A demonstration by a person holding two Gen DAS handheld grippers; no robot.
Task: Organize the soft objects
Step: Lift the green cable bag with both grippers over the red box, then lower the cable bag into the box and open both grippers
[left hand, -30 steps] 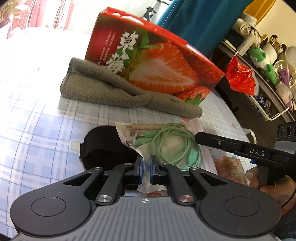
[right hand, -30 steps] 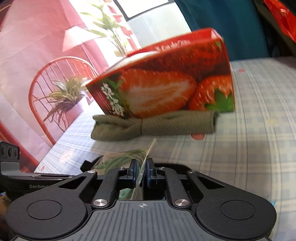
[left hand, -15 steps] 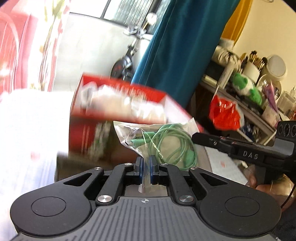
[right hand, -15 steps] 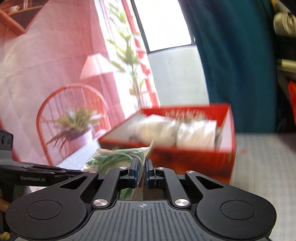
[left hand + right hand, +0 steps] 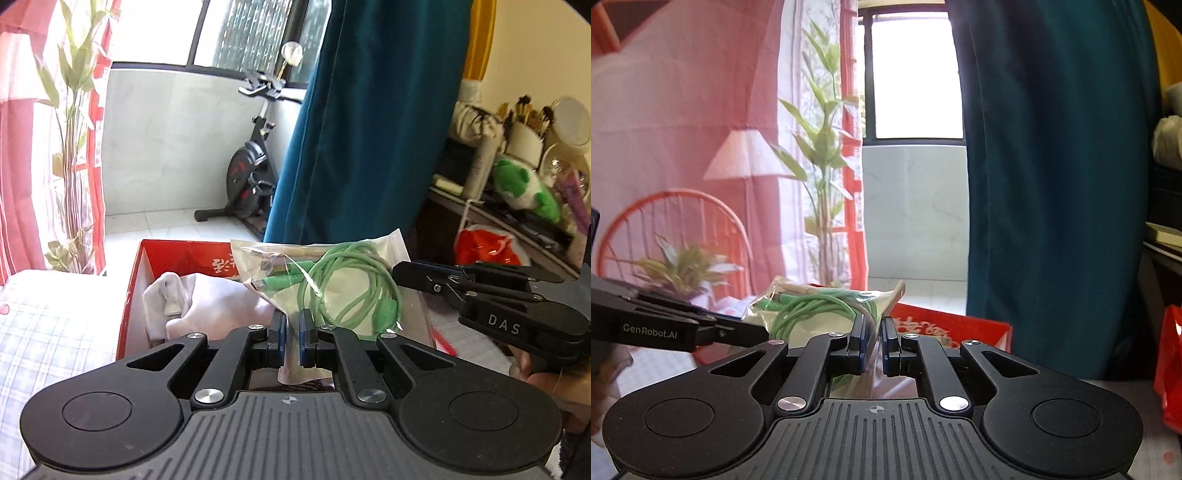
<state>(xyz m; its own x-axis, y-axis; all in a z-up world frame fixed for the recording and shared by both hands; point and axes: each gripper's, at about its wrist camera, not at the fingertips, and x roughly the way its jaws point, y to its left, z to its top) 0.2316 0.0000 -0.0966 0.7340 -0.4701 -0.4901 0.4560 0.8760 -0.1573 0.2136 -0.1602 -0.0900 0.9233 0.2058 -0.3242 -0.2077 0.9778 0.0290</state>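
Both the left gripper (image 5: 291, 338) and right gripper (image 5: 873, 345) pinch edges of the light, slippery cable bag (image 5: 325, 280) above the red box (image 5: 135, 291), likely limp, best gripped by its film edge.

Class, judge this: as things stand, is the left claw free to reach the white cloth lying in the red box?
Probably not: the left claw is shut on the cable bag, which hangs over the white cloth in the red box.

Bagged green cable (image 5: 343, 284) above red box (image 5: 135, 295)
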